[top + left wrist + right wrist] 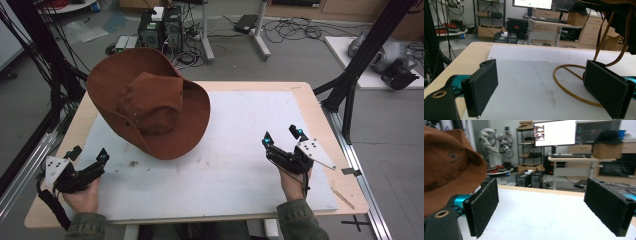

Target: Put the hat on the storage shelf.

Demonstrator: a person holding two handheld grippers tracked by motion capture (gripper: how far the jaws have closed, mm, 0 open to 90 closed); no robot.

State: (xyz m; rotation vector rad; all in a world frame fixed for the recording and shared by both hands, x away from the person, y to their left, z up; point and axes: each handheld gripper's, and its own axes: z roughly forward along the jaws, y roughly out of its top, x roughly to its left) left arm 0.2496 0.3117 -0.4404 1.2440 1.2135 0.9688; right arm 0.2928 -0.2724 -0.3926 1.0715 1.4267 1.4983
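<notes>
Left gripper (89, 154) is held at the near-left of the table (300, 92), jaws spread wide, nothing gripped or touched; flat black foam-faced pads (482, 86) are seen in the left gripper view. Right gripper (281, 136) is held at the near-right, jaws likewise wide apart, empty. Brown hat (150, 102), felt-like w/ wide curved brim and dented crown, is seen tilted up at the far-left of the white mat (250, 150), on a thin brass-coloured wire stand (569, 82) w/ a round base ring. Hat is well apart from both grippers.
</notes>
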